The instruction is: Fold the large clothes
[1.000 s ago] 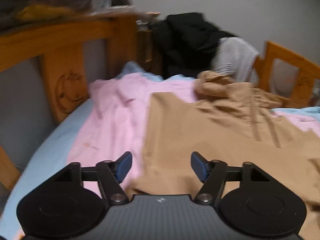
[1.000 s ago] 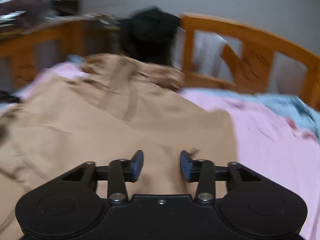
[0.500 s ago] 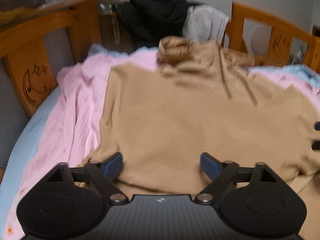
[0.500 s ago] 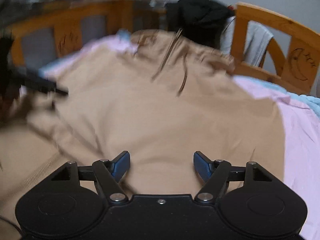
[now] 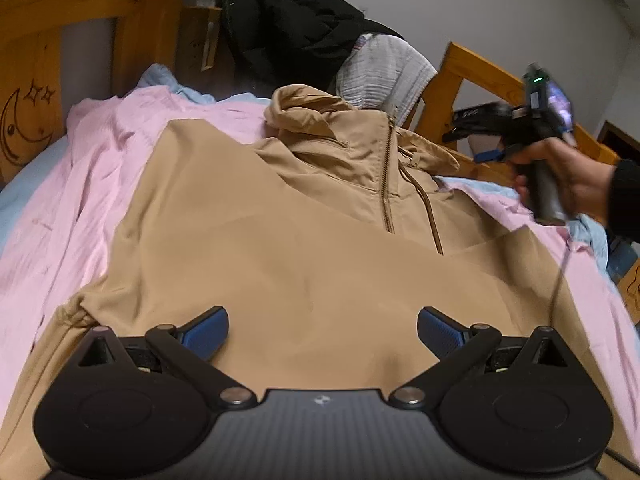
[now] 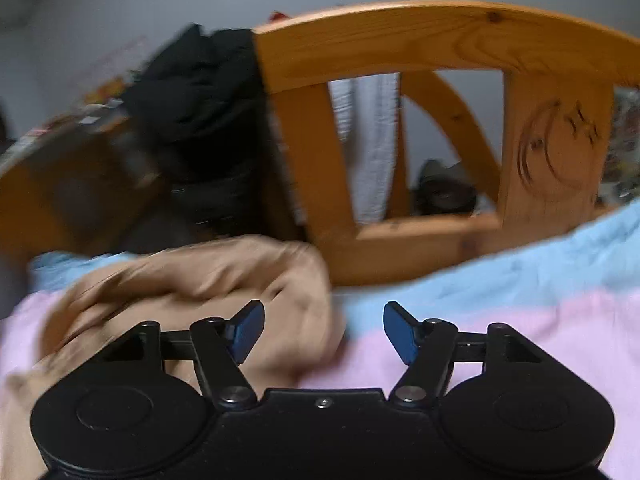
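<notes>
A tan zip-front hooded jacket [image 5: 304,248] lies spread flat across the middle of the frame on a pink sheet [image 5: 72,216], its hood bunched at top centre against the orange pine bed rail [image 6: 440,40]. Pink sheet shows as open margin down the left and right edges. The left gripper [image 5: 322,330] hovers low over the jacket's near part, jaws wide, holding nothing. At the right edge a hand [image 5: 576,178] holds the right gripper [image 6: 323,330] aloft, jaws also wide and empty, by the blurred hood.
</notes>
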Action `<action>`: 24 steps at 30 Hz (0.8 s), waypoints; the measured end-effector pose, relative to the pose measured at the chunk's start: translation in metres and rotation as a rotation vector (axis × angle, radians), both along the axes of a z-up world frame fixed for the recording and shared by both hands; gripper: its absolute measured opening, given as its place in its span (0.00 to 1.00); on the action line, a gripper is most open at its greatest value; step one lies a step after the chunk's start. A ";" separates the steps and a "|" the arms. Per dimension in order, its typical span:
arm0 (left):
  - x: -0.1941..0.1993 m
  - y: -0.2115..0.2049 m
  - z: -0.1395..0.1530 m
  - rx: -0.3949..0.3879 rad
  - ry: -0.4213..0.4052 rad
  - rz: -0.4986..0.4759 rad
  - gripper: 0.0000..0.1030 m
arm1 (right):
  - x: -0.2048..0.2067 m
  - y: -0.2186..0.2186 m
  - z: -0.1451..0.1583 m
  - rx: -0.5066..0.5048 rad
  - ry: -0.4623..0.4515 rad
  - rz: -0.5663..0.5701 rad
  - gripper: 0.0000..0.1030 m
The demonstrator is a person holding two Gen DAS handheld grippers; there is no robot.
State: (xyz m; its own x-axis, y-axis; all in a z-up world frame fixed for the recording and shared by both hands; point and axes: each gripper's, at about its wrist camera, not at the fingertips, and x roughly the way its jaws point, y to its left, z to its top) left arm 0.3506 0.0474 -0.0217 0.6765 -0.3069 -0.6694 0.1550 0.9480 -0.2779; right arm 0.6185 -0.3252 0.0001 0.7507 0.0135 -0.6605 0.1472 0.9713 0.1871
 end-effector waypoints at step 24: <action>0.008 0.048 0.070 -0.112 -0.246 0.112 0.99 | -0.250 0.069 -0.018 -0.885 -0.632 0.652 0.03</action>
